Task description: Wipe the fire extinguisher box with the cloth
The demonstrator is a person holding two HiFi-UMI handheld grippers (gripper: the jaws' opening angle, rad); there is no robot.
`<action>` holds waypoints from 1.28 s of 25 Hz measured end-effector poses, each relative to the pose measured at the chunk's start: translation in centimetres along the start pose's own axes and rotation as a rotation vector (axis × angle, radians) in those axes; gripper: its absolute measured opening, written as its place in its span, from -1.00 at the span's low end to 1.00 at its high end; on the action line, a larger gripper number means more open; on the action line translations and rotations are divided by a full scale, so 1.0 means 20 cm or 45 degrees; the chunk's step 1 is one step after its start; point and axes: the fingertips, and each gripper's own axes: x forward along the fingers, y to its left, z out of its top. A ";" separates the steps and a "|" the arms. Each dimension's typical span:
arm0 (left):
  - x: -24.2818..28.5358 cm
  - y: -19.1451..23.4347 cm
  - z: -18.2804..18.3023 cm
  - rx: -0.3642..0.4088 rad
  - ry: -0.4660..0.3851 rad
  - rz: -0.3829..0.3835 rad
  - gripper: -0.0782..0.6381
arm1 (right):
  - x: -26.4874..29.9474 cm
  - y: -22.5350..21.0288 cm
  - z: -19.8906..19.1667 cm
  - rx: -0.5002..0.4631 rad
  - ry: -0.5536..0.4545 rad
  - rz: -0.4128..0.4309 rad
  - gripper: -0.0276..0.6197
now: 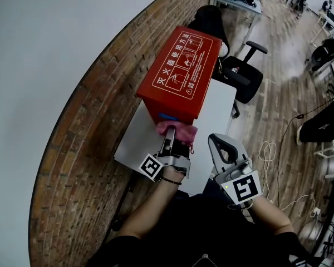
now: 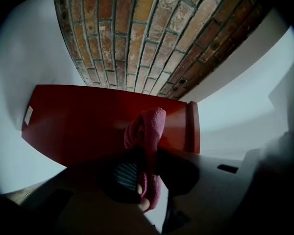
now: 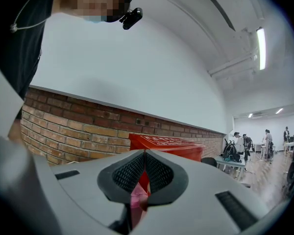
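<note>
The red fire extinguisher box [image 1: 181,65] with white print on its lid stands on a white table [image 1: 218,107] against a brick wall. In the head view my left gripper [image 1: 171,136] is shut on a pink cloth [image 1: 177,129], which lies bunched against the box's near end. In the left gripper view the cloth [image 2: 149,126] sticks up between the jaws of the left gripper [image 2: 144,155], with the box's red face [image 2: 83,124] close ahead. My right gripper [image 1: 215,142] hovers to the right over the table's near edge, shut and holding nothing. Beyond the right gripper [image 3: 144,156] I see the box [image 3: 169,144] and a bit of cloth [image 3: 137,199].
A brick wall [image 1: 94,99] runs along the left of the table. A black office chair [image 1: 244,74] stands right of the box, and a dark chair or bag [image 1: 209,18] behind it. Cables [image 1: 268,152] lie on the wooden floor. Desks and people are far off.
</note>
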 end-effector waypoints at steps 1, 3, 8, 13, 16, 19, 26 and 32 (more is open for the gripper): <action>0.00 -0.01 0.00 -0.001 0.000 -0.004 -0.42 | 0.00 0.00 0.00 0.001 -0.001 0.000 -0.85; 0.00 -0.02 0.00 -0.002 -0.002 -0.007 -0.42 | 0.00 0.00 0.01 0.005 0.002 -0.002 -0.85; 0.01 -0.09 -0.02 0.001 0.006 -0.047 -0.42 | -0.01 -0.01 0.01 -0.002 -0.001 -0.002 -0.85; 0.05 -0.16 -0.02 -0.011 0.012 -0.080 -0.42 | 0.00 -0.02 0.02 0.016 0.014 -0.015 -0.85; 0.04 -0.18 -0.02 -0.021 0.008 -0.083 -0.42 | -0.01 -0.02 0.02 0.004 -0.002 -0.008 -0.85; 0.05 -0.23 -0.03 -0.010 0.018 -0.114 -0.42 | -0.01 -0.02 0.02 0.002 -0.010 -0.010 -0.85; 0.09 -0.37 -0.04 0.010 0.041 -0.200 -0.42 | -0.01 -0.03 0.04 0.014 -0.006 -0.019 -0.85; 0.10 -0.44 -0.05 0.028 0.060 -0.239 -0.42 | -0.01 -0.03 0.05 0.019 -0.015 -0.030 -0.85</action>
